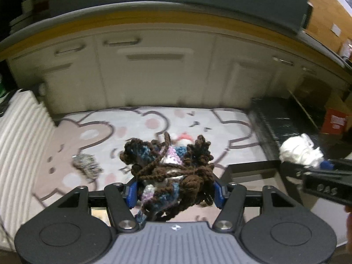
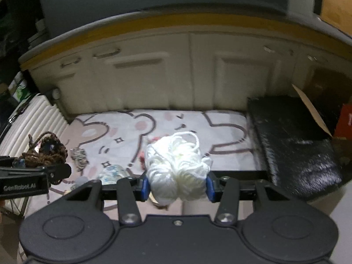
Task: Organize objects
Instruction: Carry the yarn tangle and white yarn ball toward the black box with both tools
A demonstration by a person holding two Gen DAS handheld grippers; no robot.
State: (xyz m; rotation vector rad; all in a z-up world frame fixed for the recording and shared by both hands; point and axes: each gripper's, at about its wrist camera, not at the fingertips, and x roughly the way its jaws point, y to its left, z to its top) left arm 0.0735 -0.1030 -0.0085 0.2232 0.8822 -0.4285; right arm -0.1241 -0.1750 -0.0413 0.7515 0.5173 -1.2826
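My left gripper (image 1: 173, 192) is pinching a tangled brown yarn bundle (image 1: 169, 167), blue pads pressed into it, held up over the bear-print mat (image 1: 92, 136). My right gripper (image 2: 177, 188) is clamped on a white yarn ball (image 2: 176, 165), also off the mat. Risks: loose brown strands dangle below the left pads and could snag on the black box edge (image 2: 237, 172) or the linkage. White loops stick out on top and may unravel if the grip slips. A small striped thing (image 1: 87, 167) and other bits on the mat could get dragged along by trailing yarn.
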